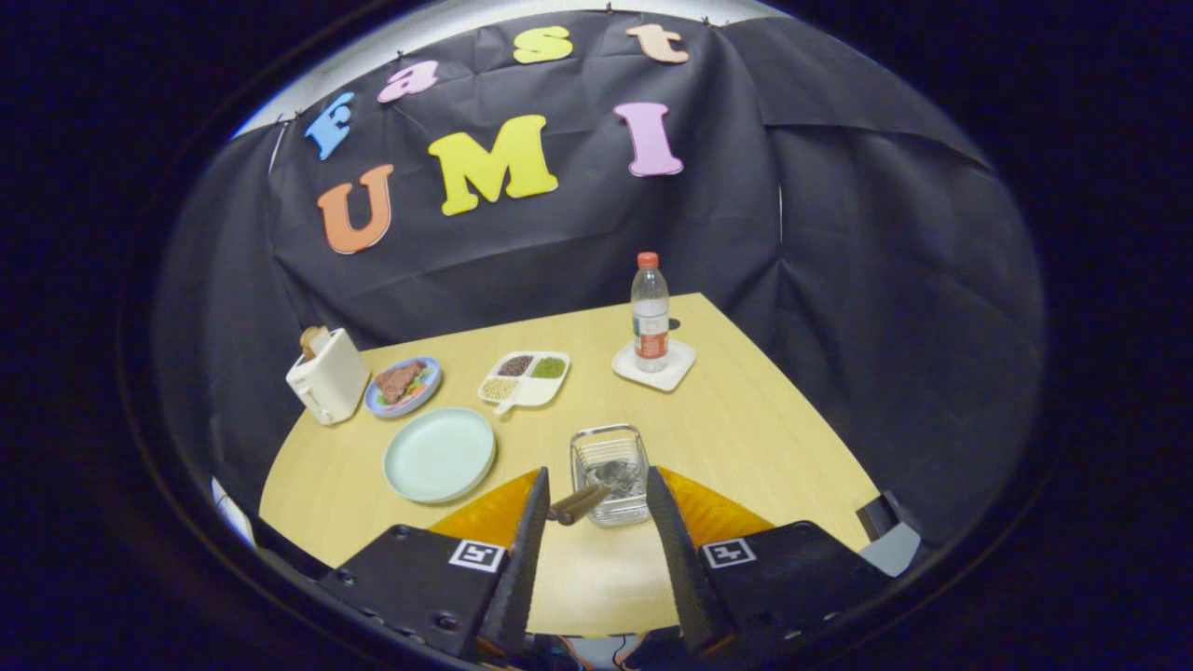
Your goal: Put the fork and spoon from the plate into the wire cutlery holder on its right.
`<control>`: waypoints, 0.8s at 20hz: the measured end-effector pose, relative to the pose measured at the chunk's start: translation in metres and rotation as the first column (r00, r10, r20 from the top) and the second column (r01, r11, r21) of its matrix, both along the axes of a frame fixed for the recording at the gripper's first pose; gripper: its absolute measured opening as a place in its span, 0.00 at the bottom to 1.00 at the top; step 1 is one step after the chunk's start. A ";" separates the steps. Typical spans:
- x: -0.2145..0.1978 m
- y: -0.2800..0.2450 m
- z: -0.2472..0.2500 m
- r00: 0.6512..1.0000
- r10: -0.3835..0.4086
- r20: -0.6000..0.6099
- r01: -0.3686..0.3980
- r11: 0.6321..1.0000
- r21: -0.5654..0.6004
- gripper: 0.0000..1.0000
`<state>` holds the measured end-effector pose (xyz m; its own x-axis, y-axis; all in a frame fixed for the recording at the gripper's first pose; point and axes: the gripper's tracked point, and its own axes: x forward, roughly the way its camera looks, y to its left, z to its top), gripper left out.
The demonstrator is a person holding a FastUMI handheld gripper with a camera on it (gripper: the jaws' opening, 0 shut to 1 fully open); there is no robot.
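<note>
Fork and spoon (596, 489) lie in the wire holder (610, 473), handles poking out toward me. I see my tongs (596, 522) spread wide, gripping nothing, just short of the holder; the plate (439, 455) sits bare on the surface (746, 419).

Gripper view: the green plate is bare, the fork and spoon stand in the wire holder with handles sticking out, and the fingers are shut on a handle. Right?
Not quite. The gripper is open, its fingers apart and touching neither handle. The plate is bare, and the cutlery is in the wire holder, as the gripper view shows.
</note>
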<state>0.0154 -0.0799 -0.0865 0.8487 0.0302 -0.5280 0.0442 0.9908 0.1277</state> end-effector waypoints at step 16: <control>-0.029 0.091 0.077 0.915 0.091 0.392 -0.045 0.991 -0.124 0.94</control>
<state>-0.0133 0.0108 -0.0092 0.9868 0.0564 -0.1519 -0.0554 0.9984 0.0112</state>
